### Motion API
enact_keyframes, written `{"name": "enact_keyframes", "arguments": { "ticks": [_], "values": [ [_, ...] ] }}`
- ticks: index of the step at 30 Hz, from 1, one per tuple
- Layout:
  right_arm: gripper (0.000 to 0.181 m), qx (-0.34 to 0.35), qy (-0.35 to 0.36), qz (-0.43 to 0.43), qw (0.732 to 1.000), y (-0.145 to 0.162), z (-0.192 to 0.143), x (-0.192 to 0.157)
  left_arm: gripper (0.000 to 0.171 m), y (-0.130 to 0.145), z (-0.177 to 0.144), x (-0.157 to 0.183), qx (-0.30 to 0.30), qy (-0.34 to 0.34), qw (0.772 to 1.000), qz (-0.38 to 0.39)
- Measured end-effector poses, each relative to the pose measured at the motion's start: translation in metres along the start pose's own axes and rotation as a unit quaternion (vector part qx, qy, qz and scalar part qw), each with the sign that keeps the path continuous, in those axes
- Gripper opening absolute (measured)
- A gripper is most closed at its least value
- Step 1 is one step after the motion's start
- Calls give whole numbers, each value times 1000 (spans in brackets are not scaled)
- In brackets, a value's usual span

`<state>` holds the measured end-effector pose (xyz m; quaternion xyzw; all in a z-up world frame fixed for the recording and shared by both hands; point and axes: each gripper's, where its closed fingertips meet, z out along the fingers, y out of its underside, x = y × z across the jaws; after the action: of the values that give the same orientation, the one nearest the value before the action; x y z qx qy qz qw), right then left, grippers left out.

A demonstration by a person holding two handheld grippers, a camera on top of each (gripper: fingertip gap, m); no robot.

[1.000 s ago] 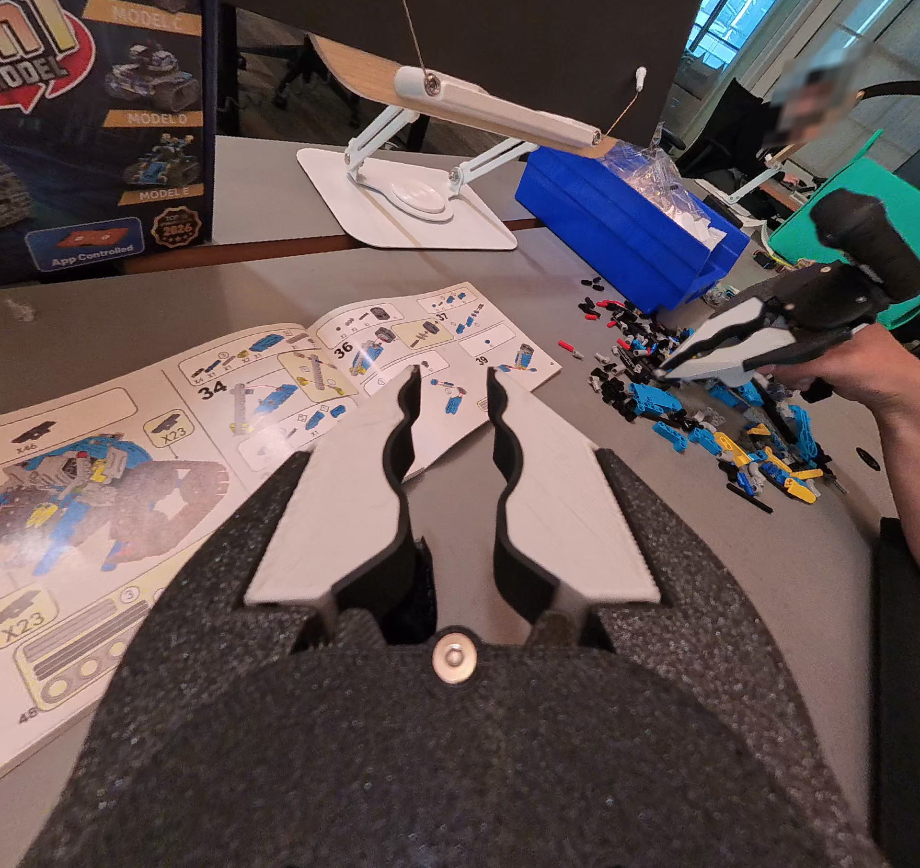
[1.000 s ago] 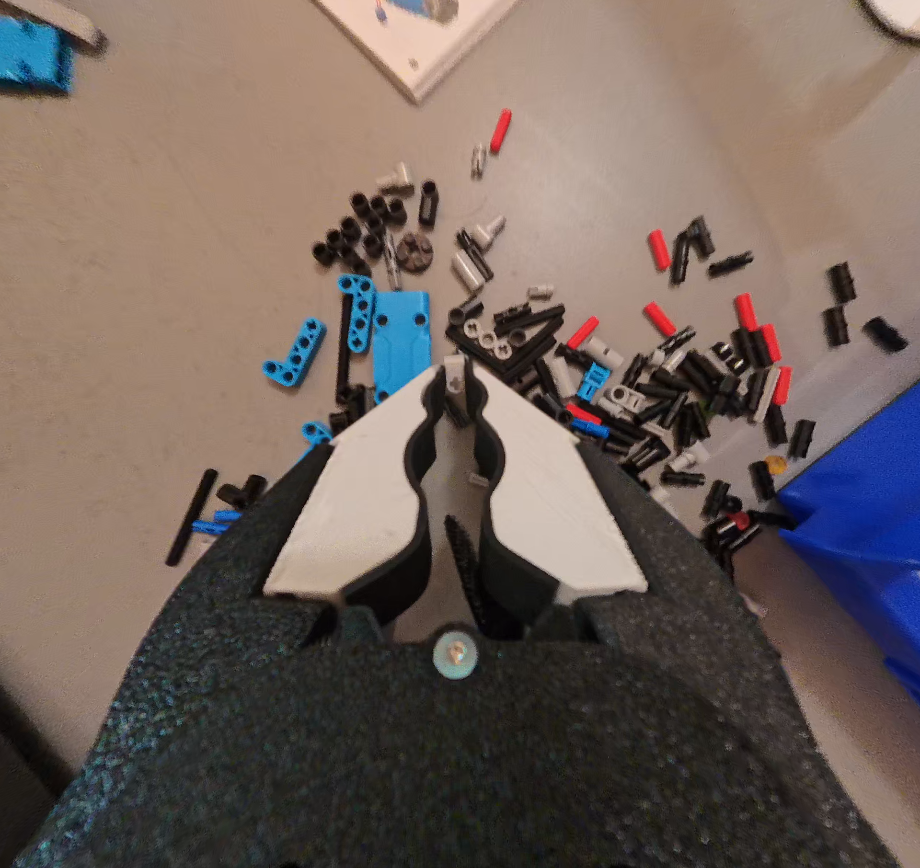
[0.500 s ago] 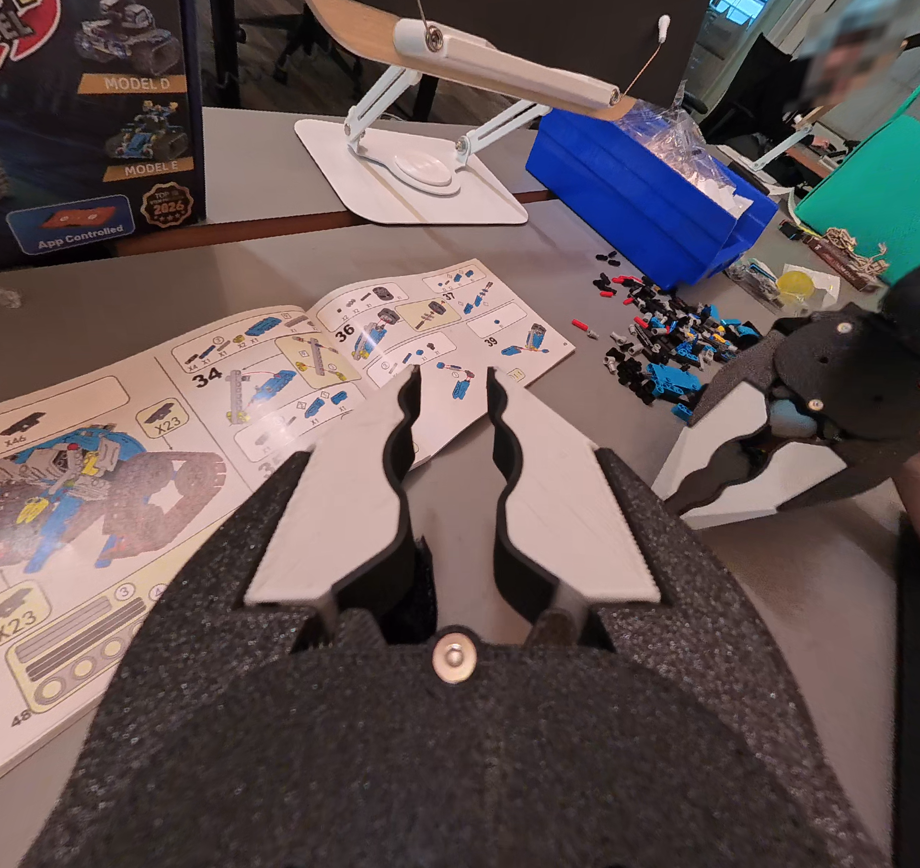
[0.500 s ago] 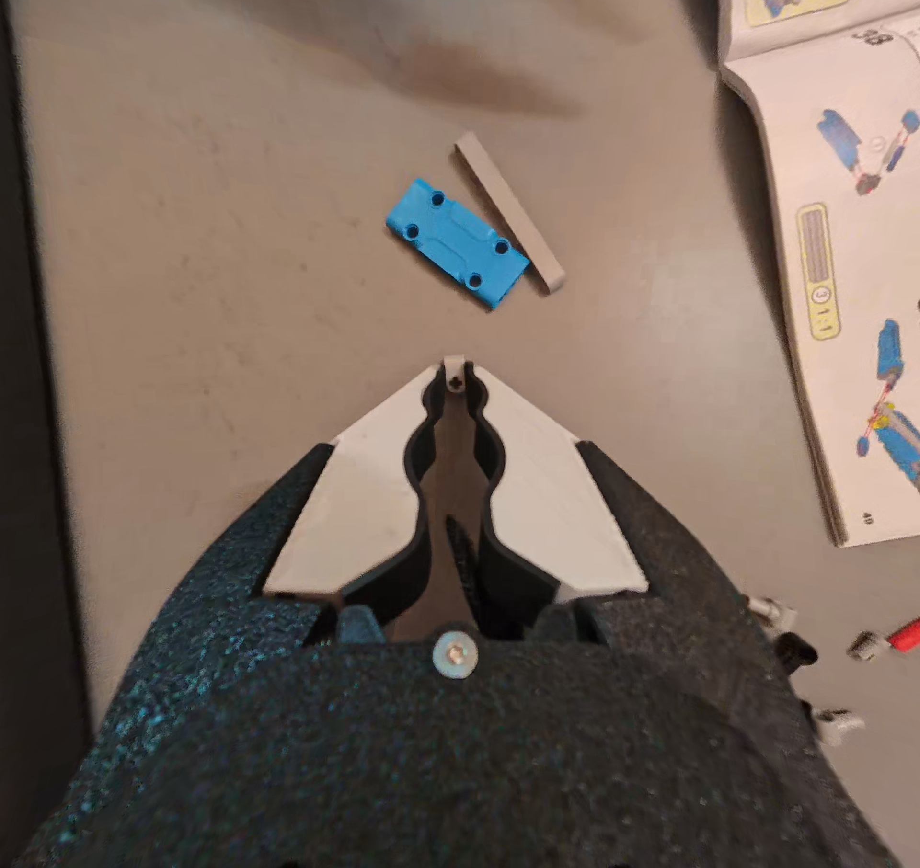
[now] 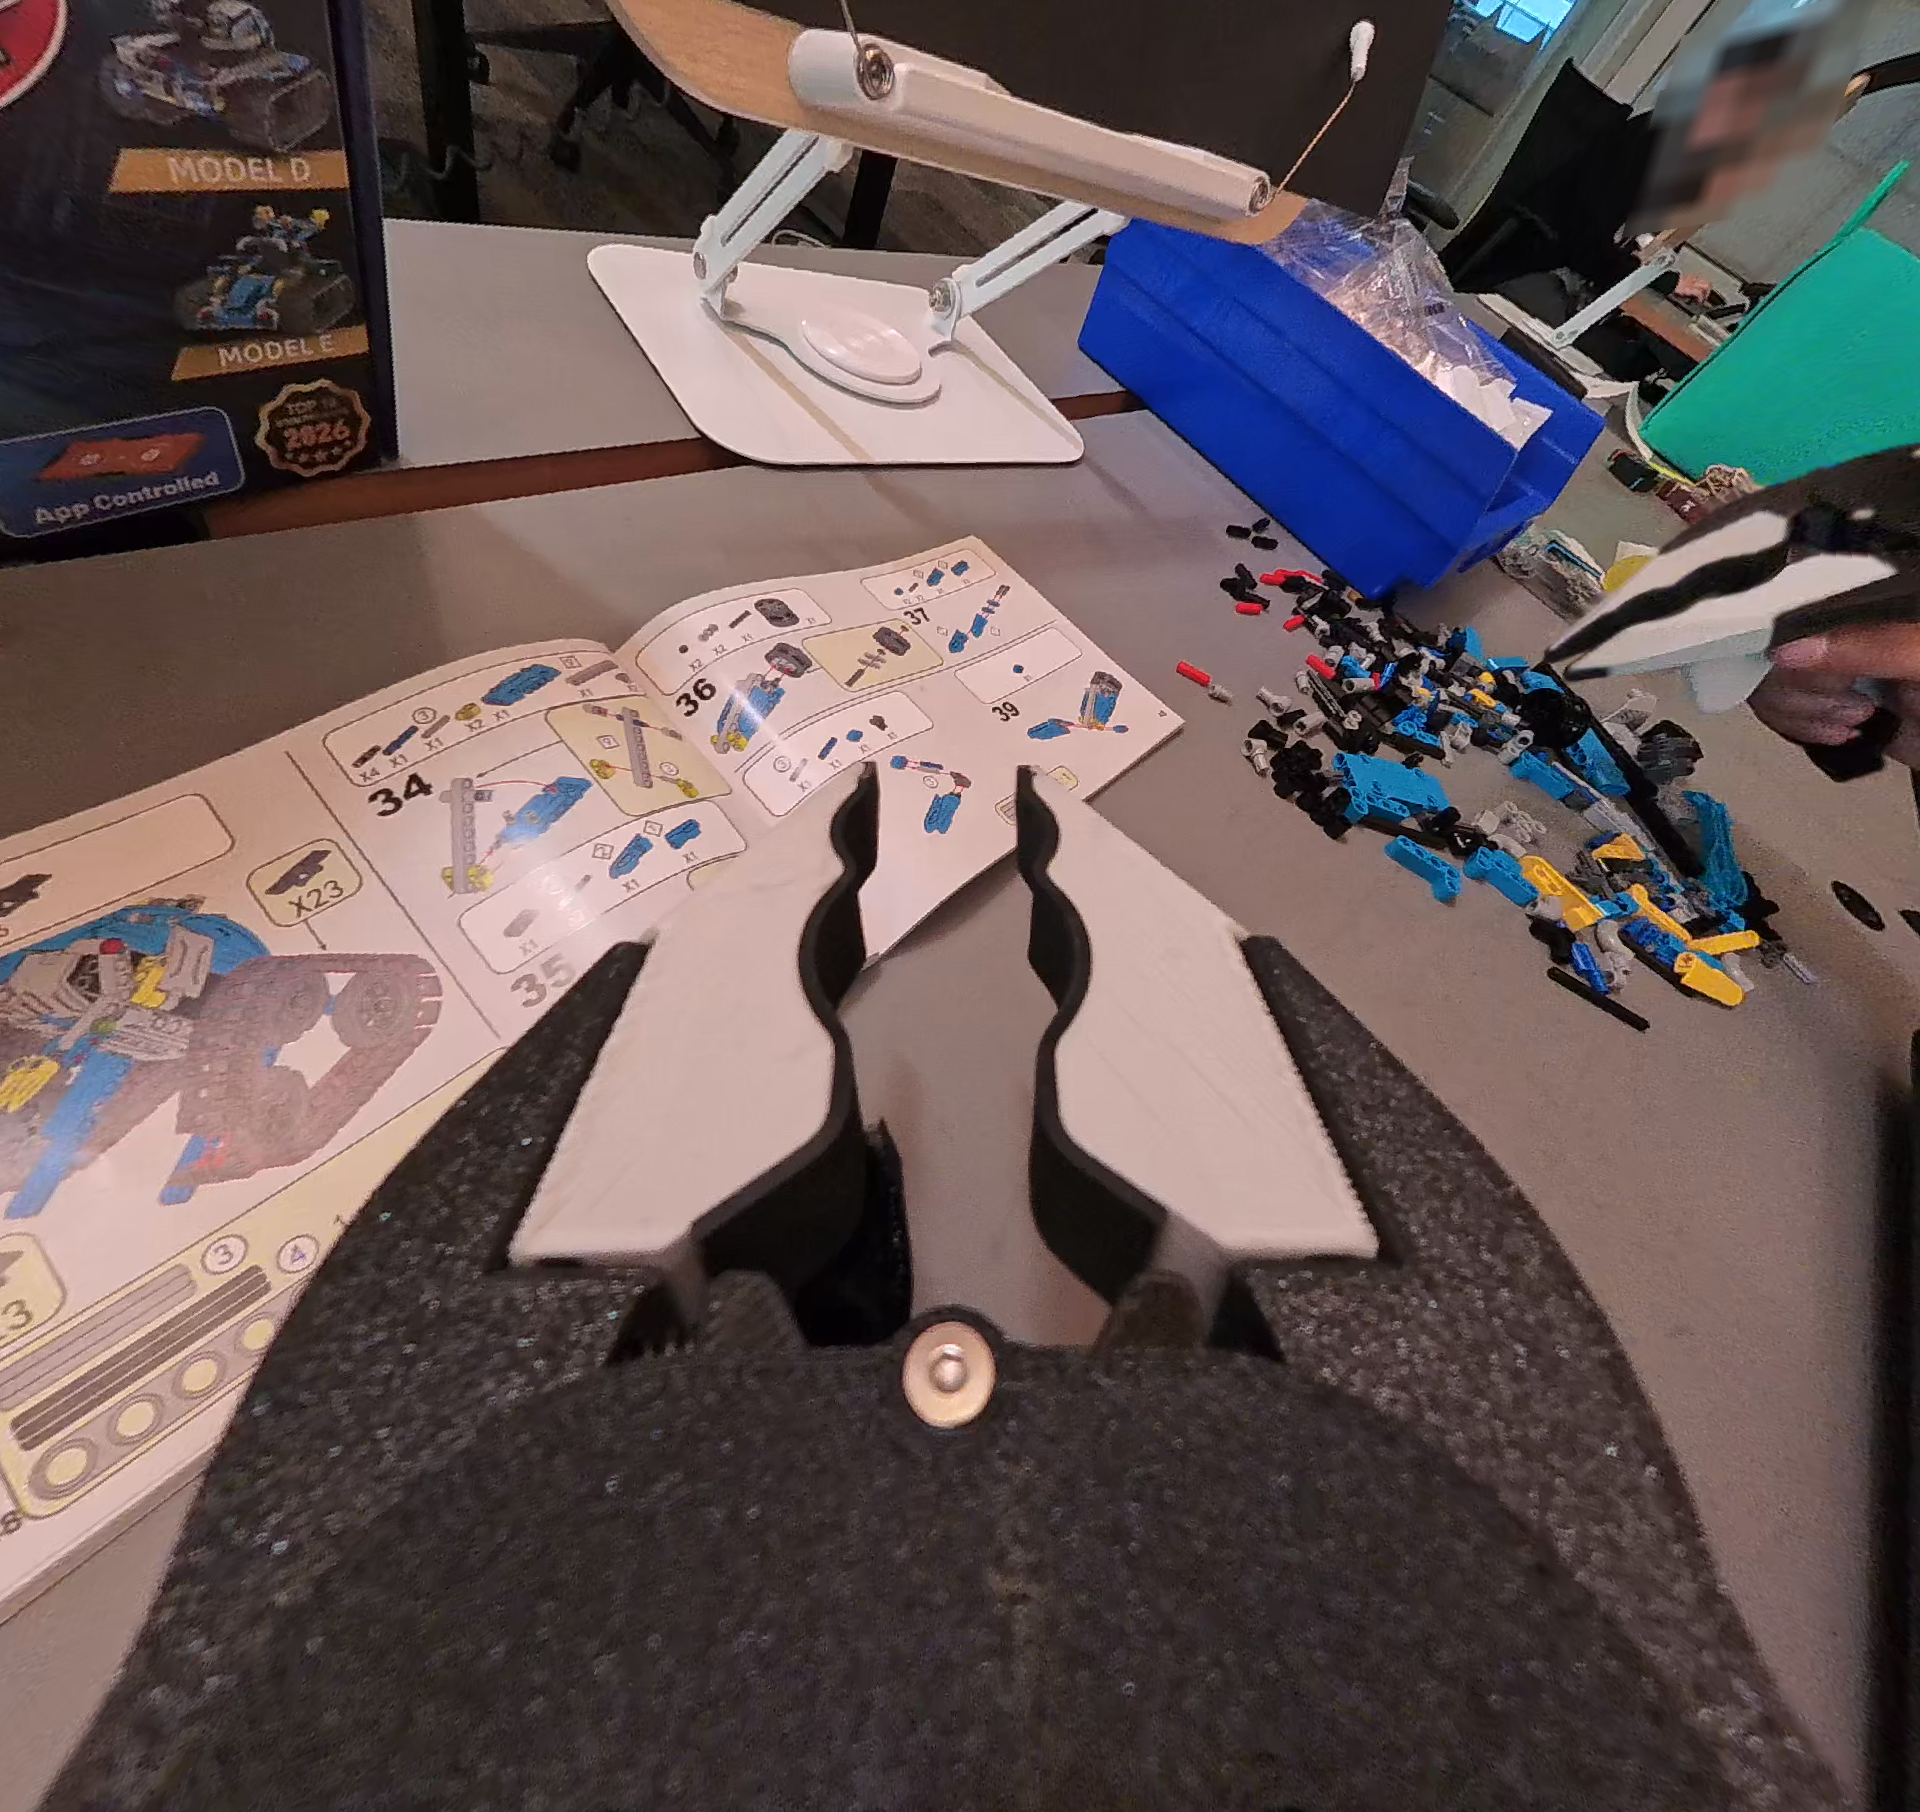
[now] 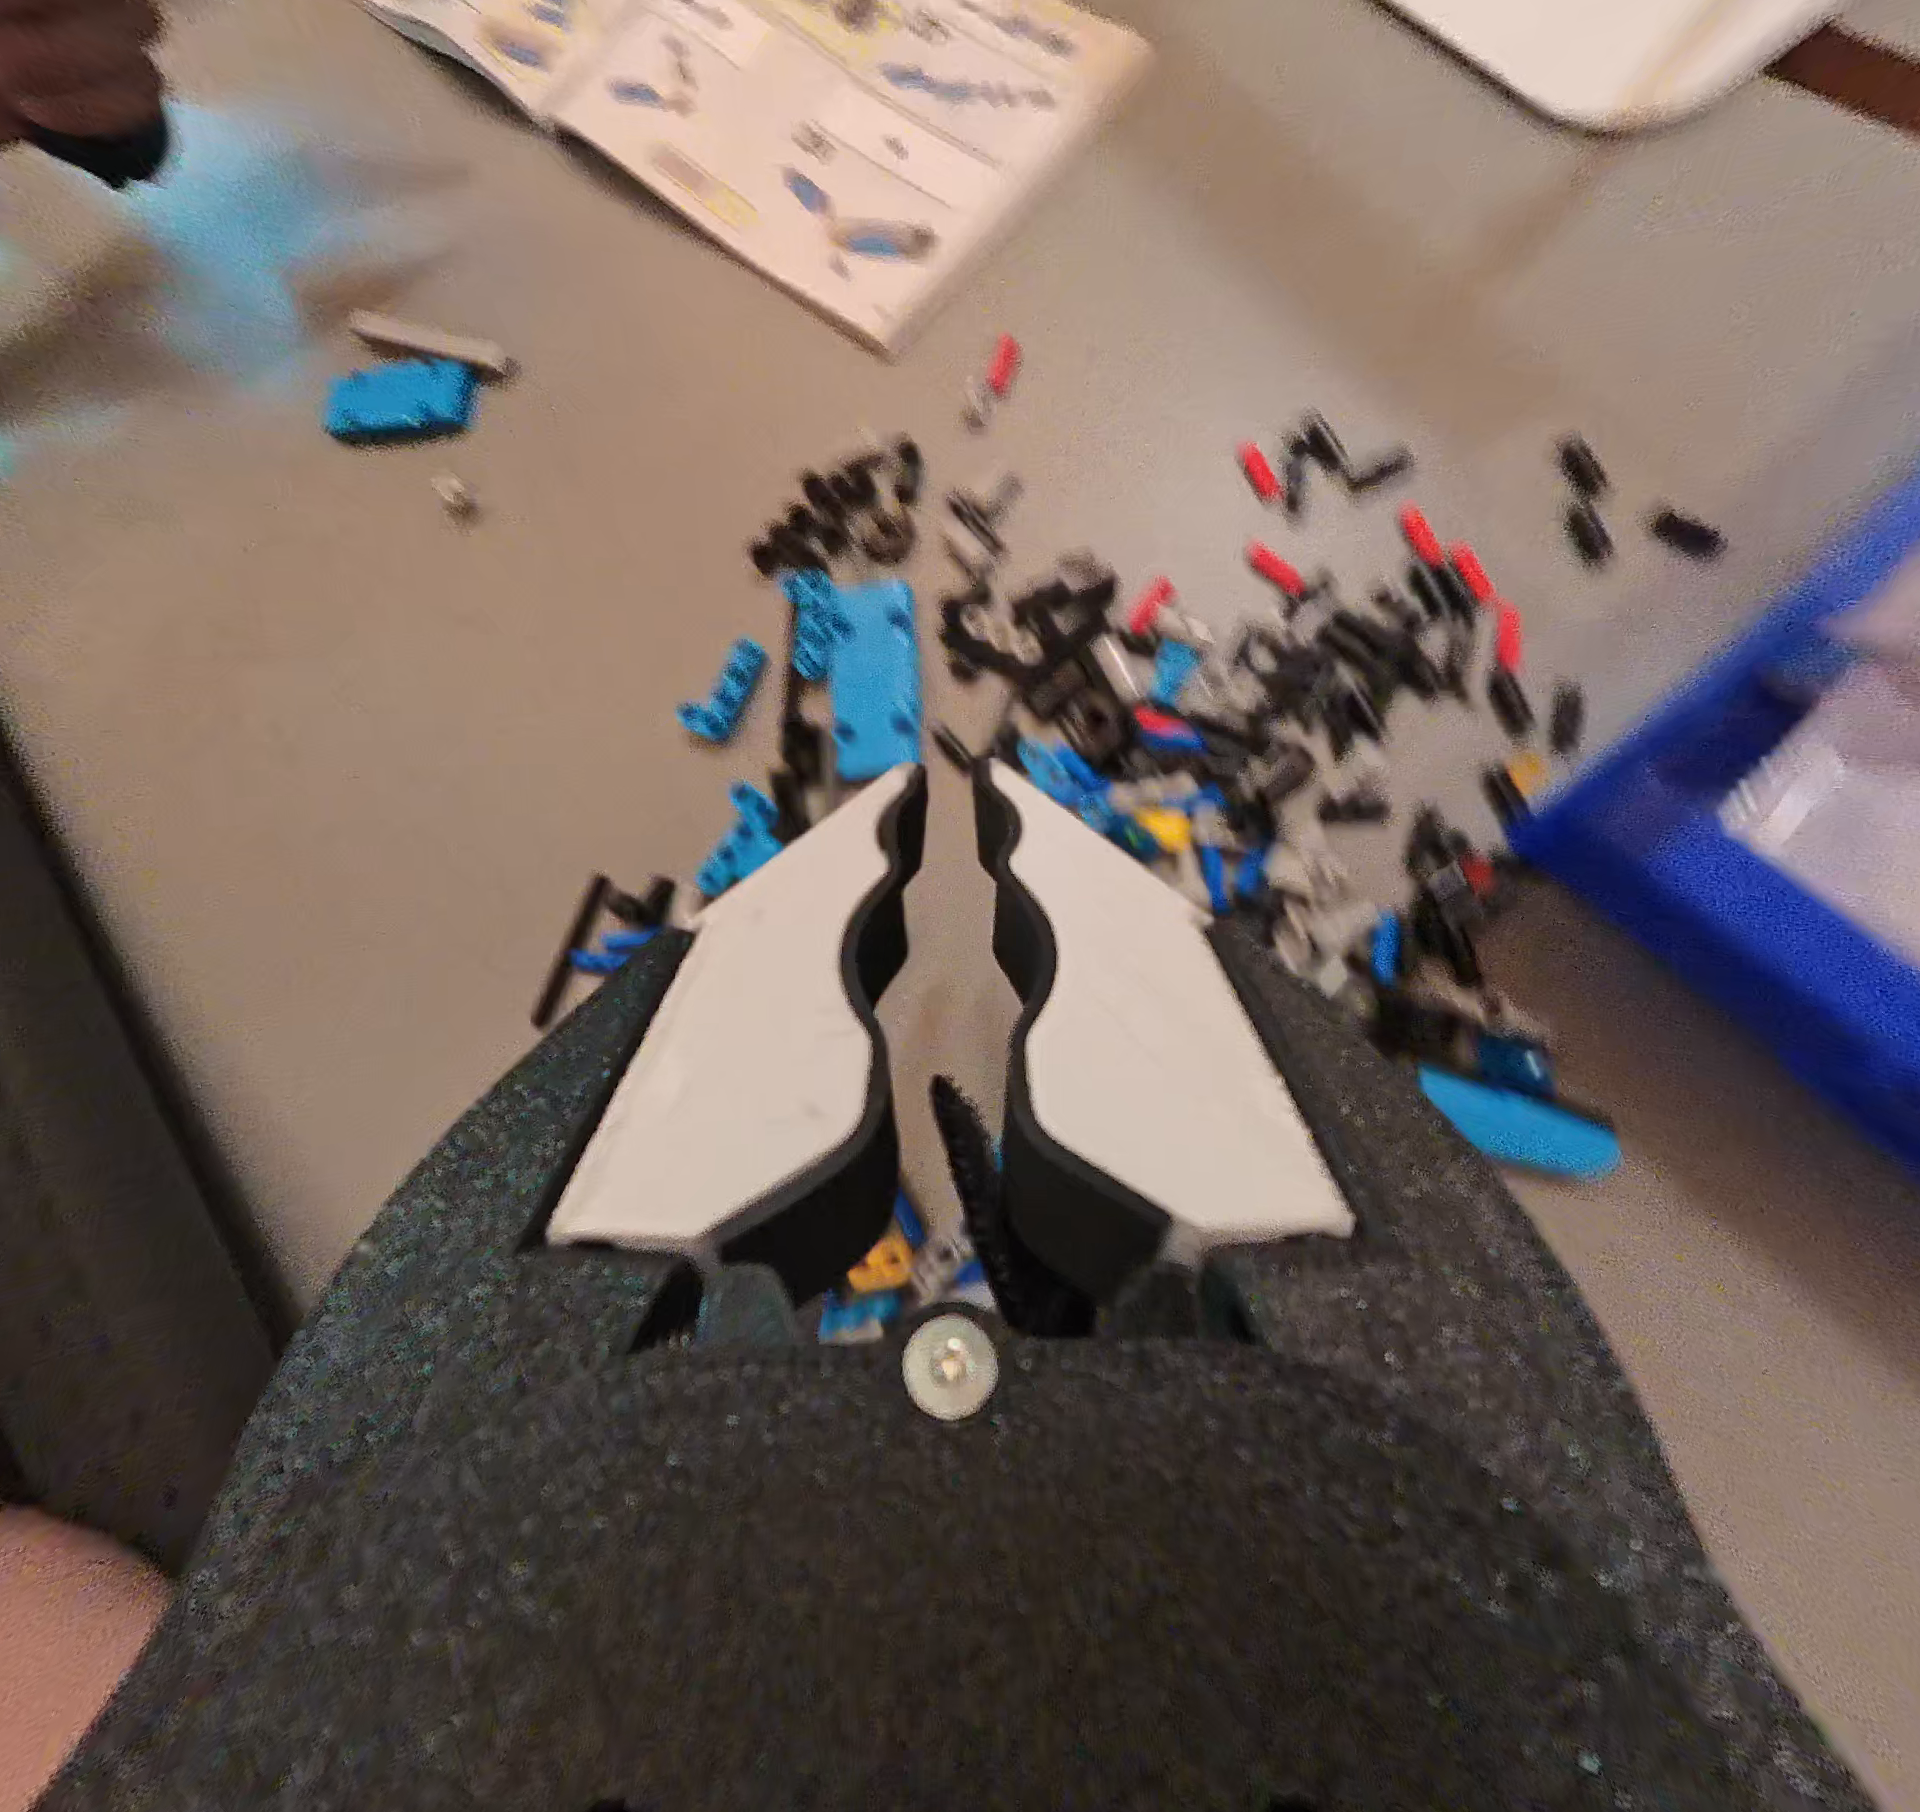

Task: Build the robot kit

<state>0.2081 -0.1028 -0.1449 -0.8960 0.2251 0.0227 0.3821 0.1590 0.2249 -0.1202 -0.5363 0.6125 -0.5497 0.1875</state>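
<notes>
While the left hand-held gripper (image 5: 943,791) hangs open and empty over the instruction booklet (image 5: 582,786), the right hand-held gripper (image 6: 949,775), narrowly parted and empty, hovers above the loose bricks (image 6: 1164,661) on the counter (image 6: 312,744). Judged stage: selecting a piece; that calls for lowering squarely onto one.

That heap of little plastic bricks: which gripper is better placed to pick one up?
Probably the right gripper: it hangs just over the bricks, jaws slightly apart and empty. The left gripper sits open over the booklet, farther off.
</notes>
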Motion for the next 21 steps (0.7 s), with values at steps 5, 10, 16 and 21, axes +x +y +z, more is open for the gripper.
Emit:
{"name": "enact_keyframes", "arguments": {
  "ticks": [5, 10, 16, 21],
  "values": [
    [16, -50, 22, 38, 998, 37, -1, 24, 26, 3, 2, -2, -4, -3, 1000, -1],
    [19, -106, 76, -11, 991, 46, 16, 35, 25, 4, 2, -4, -6, -5, 1000, -3],
    [19, -133, 93, -27, 986, 50, 22, 37, 25, 4, 2, -2, -5, -2, 1000, -3],
    [19, -157, 95, -40, 982, 51, 25, 33, 25, 2, 1, -3, -2, -1, 1000, -4]
  ]
}}
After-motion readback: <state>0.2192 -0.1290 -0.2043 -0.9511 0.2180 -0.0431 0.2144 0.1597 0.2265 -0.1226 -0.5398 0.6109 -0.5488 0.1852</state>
